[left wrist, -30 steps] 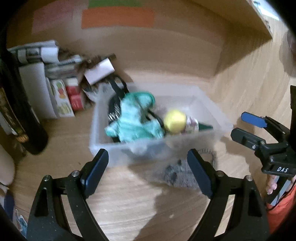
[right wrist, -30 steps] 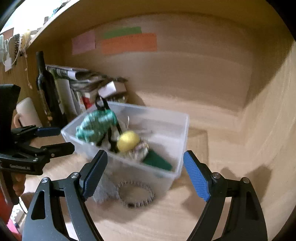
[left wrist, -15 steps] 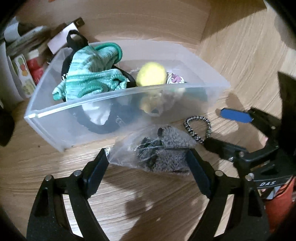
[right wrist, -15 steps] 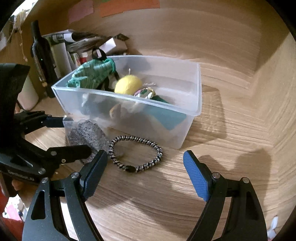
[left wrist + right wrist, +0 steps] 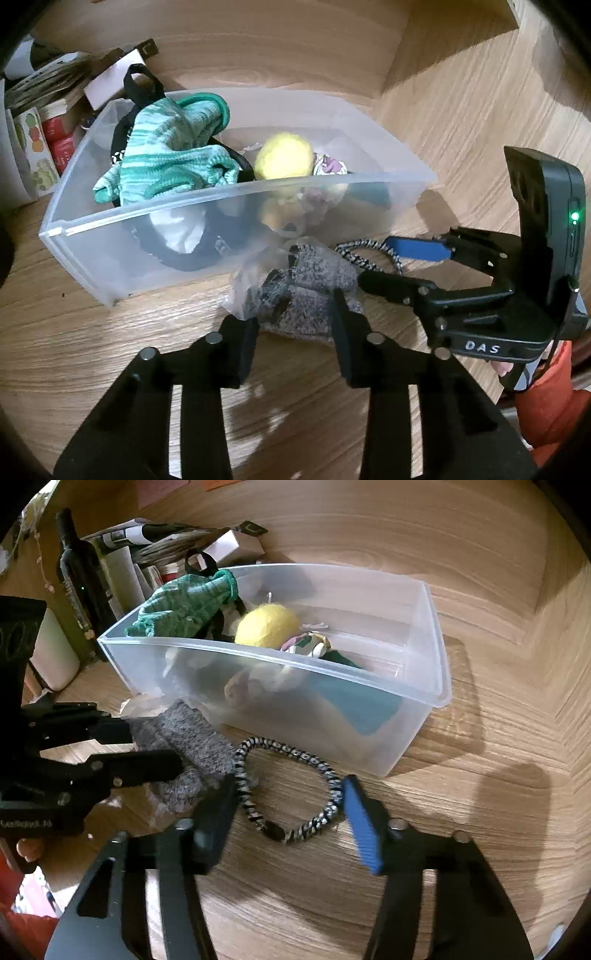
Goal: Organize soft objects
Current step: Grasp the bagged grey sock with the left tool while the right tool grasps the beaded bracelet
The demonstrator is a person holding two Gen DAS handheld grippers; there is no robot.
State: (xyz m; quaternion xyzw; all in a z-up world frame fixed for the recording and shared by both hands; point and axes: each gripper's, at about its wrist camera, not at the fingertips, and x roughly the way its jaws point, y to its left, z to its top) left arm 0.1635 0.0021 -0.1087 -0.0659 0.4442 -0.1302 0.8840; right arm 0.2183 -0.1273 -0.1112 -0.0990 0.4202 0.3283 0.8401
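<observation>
A clear plastic bin (image 5: pixel 236 192) (image 5: pixel 424 635) on the wooden desk holds a green knit cloth (image 5: pixel 173 155) (image 5: pixel 184 605), a yellow ball (image 5: pixel 284 155) (image 5: pixel 266 624) and other soft items. In front of it lie a grey knit item in a clear bag (image 5: pixel 306 291) (image 5: pixel 192 738) and a black-and-white hair tie (image 5: pixel 288 786) (image 5: pixel 362 247). My left gripper (image 5: pixel 291 325) (image 5: pixel 147 746) has closed in around the grey bagged item, jaws touching its sides. My right gripper (image 5: pixel 288 812) (image 5: pixel 391 266) is partly open, jaws astride the hair tie.
Books, papers and boxes (image 5: pixel 40 122) (image 5: pixel 155 546) are stacked left of and behind the bin. A dark bottle (image 5: pixel 81 579) and a white cup (image 5: pixel 51 650) stand at the left. Wooden shelf walls (image 5: pixel 517 590) rise behind and to the right.
Both grippers moved down and forward to the items in front of the bin. The left jaws narrowed around the grey bagged item; the right jaws narrowed around the hair tie.
</observation>
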